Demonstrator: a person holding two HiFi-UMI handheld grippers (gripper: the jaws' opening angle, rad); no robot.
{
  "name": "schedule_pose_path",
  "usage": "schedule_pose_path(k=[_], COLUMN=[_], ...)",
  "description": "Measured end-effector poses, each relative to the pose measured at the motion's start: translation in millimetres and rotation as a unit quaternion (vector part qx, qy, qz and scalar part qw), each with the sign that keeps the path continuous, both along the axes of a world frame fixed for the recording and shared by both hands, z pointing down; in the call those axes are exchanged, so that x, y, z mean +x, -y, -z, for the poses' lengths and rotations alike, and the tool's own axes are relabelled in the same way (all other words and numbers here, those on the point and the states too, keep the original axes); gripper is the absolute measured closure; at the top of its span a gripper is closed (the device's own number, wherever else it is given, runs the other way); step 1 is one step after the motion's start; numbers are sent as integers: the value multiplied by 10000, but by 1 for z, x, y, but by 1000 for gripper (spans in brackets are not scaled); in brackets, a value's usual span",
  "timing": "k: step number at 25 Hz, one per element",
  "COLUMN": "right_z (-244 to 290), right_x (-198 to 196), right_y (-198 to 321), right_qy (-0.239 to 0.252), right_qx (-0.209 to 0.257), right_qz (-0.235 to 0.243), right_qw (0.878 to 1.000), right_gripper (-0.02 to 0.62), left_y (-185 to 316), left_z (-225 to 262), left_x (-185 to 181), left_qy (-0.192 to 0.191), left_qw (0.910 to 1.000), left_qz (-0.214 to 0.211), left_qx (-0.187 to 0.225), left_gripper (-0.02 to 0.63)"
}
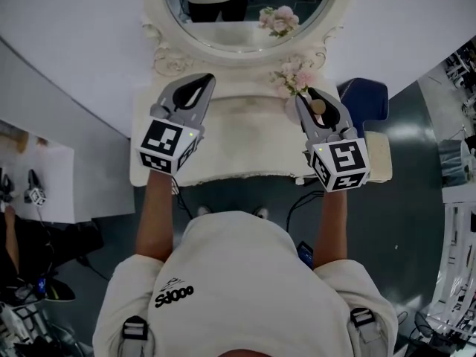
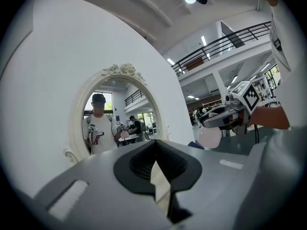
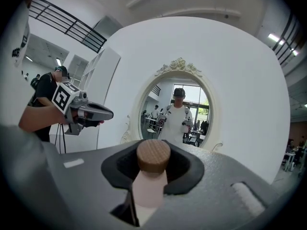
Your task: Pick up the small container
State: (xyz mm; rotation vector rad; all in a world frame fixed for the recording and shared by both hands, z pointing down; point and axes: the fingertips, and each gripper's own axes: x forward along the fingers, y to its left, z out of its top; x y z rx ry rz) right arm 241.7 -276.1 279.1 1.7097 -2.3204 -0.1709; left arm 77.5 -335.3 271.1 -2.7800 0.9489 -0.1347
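The small container (image 3: 151,175) is a pale pink bottle with a round wooden stopper (image 3: 153,155). It stands upright between the jaws of my right gripper (image 3: 151,188), which is shut on its neck. In the head view the right gripper (image 1: 316,108) hangs above the vanity table's right side, with the stopper (image 1: 318,107) showing between its jaws. From the left gripper view the pink body (image 2: 210,137) hangs under the right gripper (image 2: 213,121). My left gripper (image 1: 195,89) is over the table's left side, jaws together and holding nothing.
A cream vanity table (image 1: 245,136) carries an oval mirror (image 1: 245,6) in an ornate frame, backed by a white wall. Pink flowers (image 1: 296,76) sit at the mirror's lower right. A blue chair (image 1: 364,99) stands to the right of the table, on grey floor.
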Motion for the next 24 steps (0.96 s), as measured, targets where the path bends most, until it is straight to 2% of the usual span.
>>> schedule_pose_path(k=[24], right_z=[-13], right_x=[-1], right_y=[5], right_qy=[-13], right_qx=[-167], right_qz=[196], right_qw=[9997], right_gripper=[495], left_y=[-2], left_z=[-19], left_x=[6], left_qy=[197], left_qw=[9996], left_qz=[77], left_qx=[-193], left_gripper=[586])
